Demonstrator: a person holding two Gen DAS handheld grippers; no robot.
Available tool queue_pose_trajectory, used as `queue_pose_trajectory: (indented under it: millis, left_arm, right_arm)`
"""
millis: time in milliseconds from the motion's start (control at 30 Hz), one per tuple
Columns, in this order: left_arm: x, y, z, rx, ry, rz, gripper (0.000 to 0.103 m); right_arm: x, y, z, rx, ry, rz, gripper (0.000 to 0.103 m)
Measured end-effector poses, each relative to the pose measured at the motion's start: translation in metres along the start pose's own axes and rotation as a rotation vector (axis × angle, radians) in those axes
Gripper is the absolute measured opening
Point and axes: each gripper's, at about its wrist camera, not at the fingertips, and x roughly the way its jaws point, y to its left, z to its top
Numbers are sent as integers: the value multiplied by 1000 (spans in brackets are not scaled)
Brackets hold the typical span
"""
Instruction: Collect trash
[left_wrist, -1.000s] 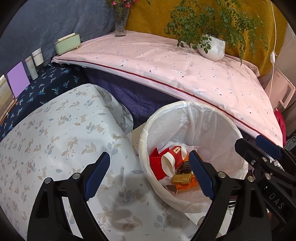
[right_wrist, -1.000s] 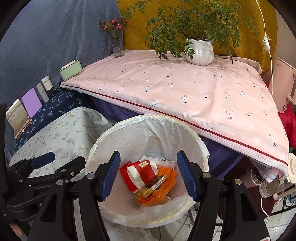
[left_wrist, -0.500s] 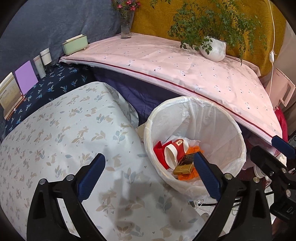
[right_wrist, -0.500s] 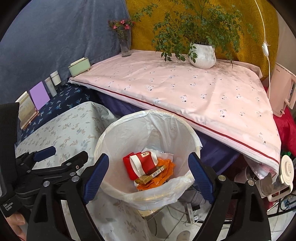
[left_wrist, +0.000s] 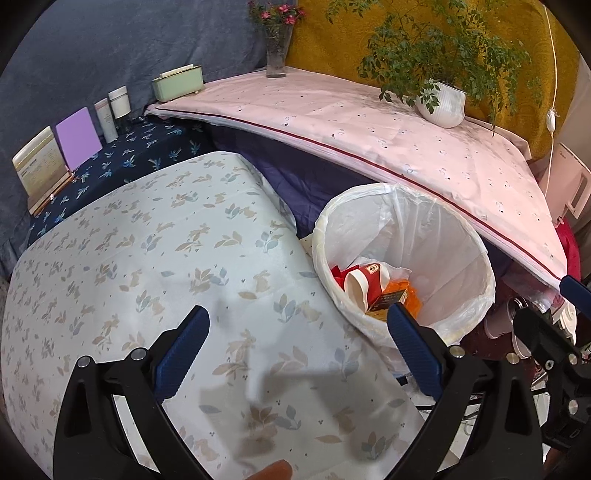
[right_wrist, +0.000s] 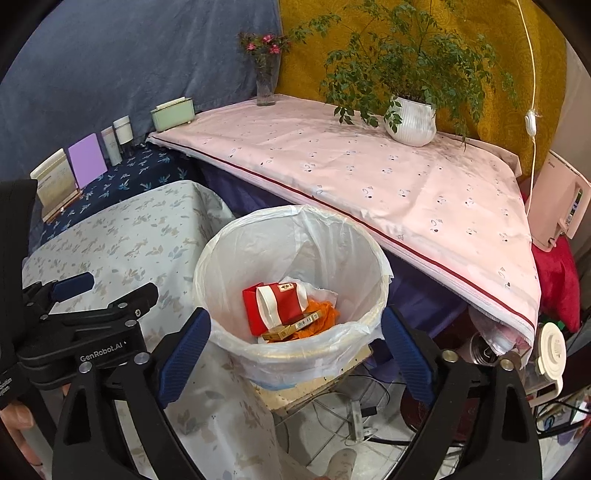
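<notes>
Both grippers, left gripper (left_wrist: 297, 347) and right gripper (right_wrist: 295, 350), have drawn back from the bin (right_wrist: 258, 354), jaws just widened (nothing between them).

Black tongs (right_wrist: 295, 347), ribbed blue pads (right_wrist: 184, 354), silver screws.

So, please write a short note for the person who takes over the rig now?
Left gripper: open, empty, over the leaf-print cloth.
Right gripper: open, empty; its fingers have just been opening, nothing between them.
Bin: lined; holds a red-and-white cup, a small box and orange scraps.
Done: this trash is binned.
Left: no loose trash is in view; check elsewhere.
</notes>
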Motion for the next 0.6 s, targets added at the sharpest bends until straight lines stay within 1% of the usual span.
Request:
queue_pose_trajectory:
  millis: [167,267,600]
  left_arm:
    - [-4,0,-11,7,2,27,94]
    - [-6,-1,-17,13,0,36,94]
    - [-12,0,-25,-13,6,29,94]
  right_arm:
    - [-3,2,-7,-1,-1,2,90]
    - [-3,3,-12,-9,15,11,90]
    - [-8,3,-16,-12,7,15,90]
